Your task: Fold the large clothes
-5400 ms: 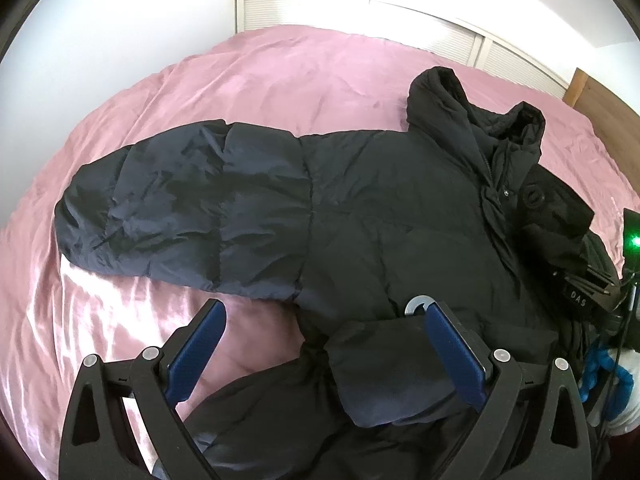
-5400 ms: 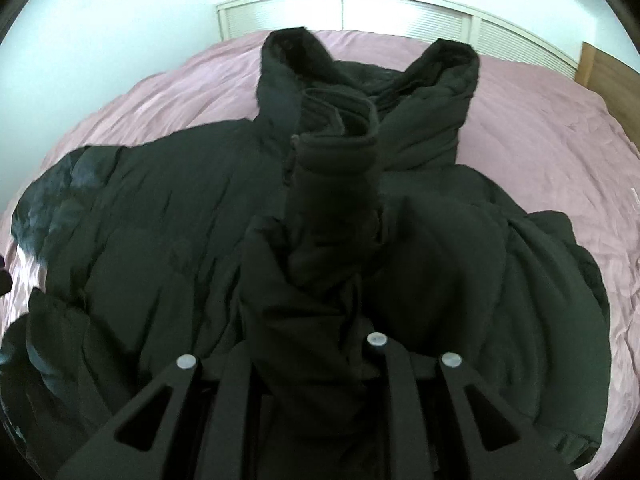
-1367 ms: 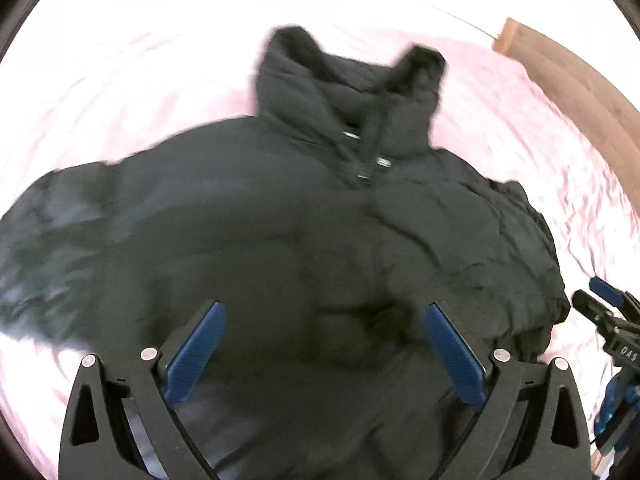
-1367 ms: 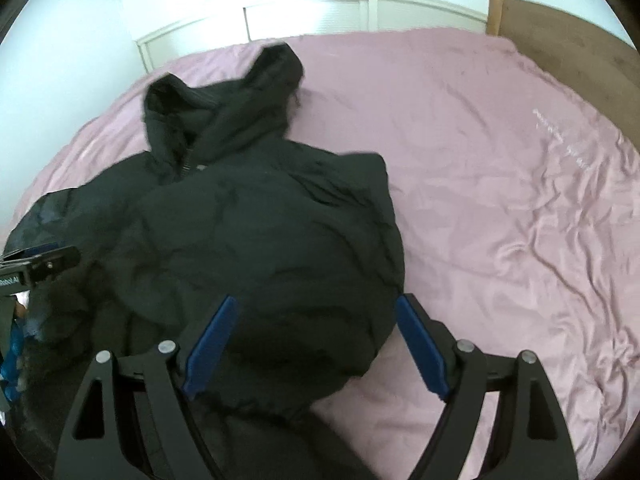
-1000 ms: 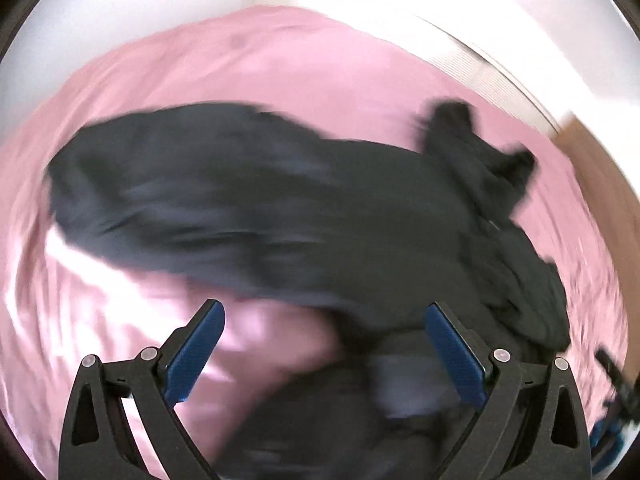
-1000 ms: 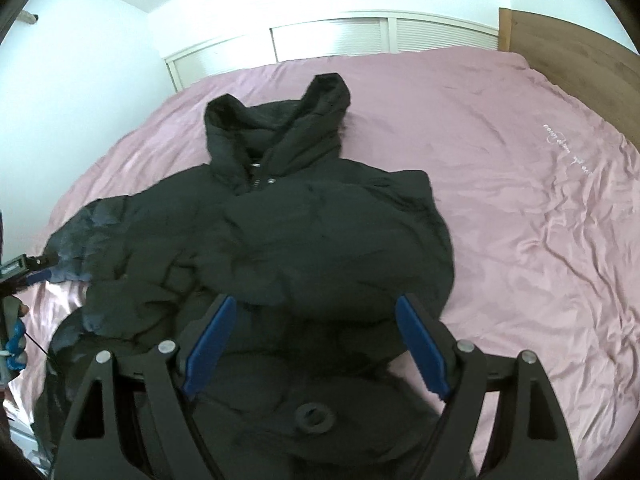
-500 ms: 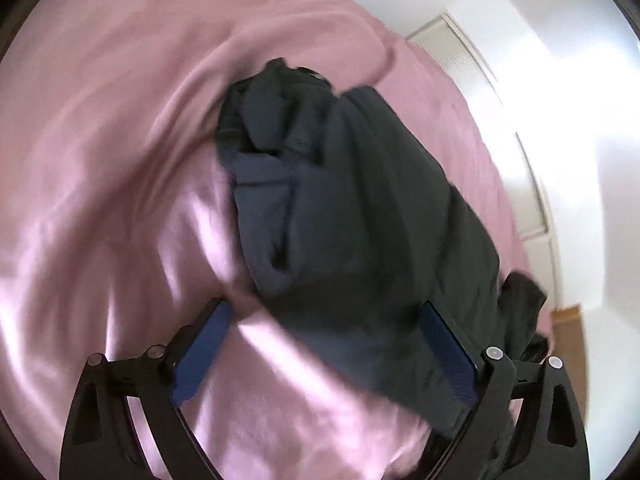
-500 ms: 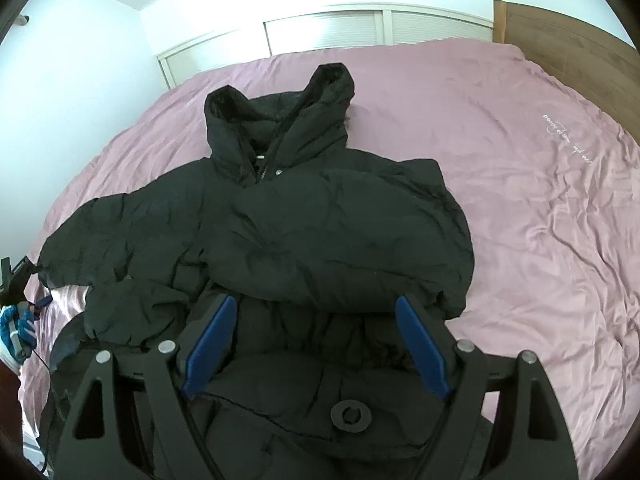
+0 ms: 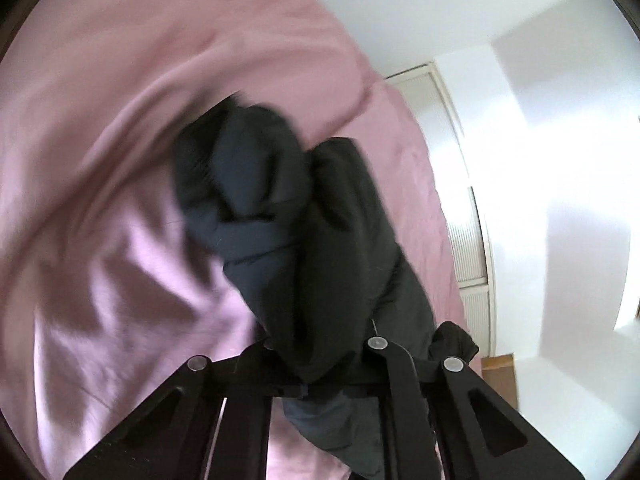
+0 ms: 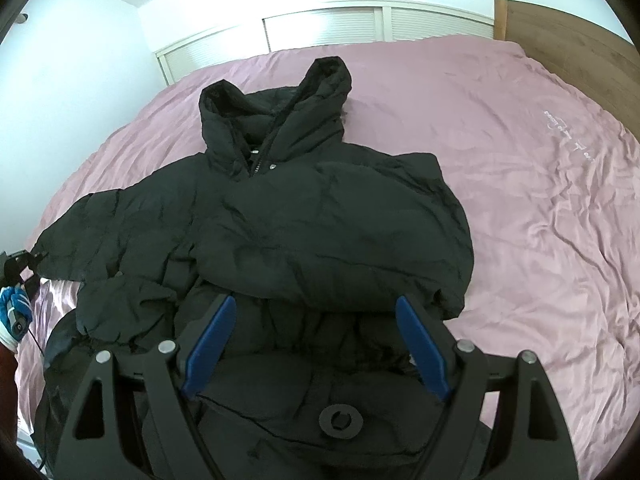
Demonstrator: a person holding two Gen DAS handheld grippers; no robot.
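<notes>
A black hooded puffer jacket [image 10: 304, 216] lies front up on the pink bed [image 10: 540, 200], hood toward the far wall. Its right sleeve is folded across the chest. Its left sleeve [image 10: 100, 232] stretches out to the left. My left gripper [image 9: 320, 344] is shut on the cuff end of that sleeve [image 9: 280, 216], which bunches up in front of the camera; the view is blurred. My right gripper [image 10: 316, 320] is open and empty above the jacket's lower hem, its blue pads [image 10: 208, 340] spread wide.
White louvred closet doors [image 10: 328, 28] run along the far wall. A wooden headboard [image 10: 568, 36] stands at the right. A hand in a blue glove holding the other gripper [image 10: 14, 312] shows at the left edge of the right wrist view.
My left gripper swung out to the left sleeve's end and closed on it. My right gripper, which let the right sleeve go earlier, stays open over the hem.
</notes>
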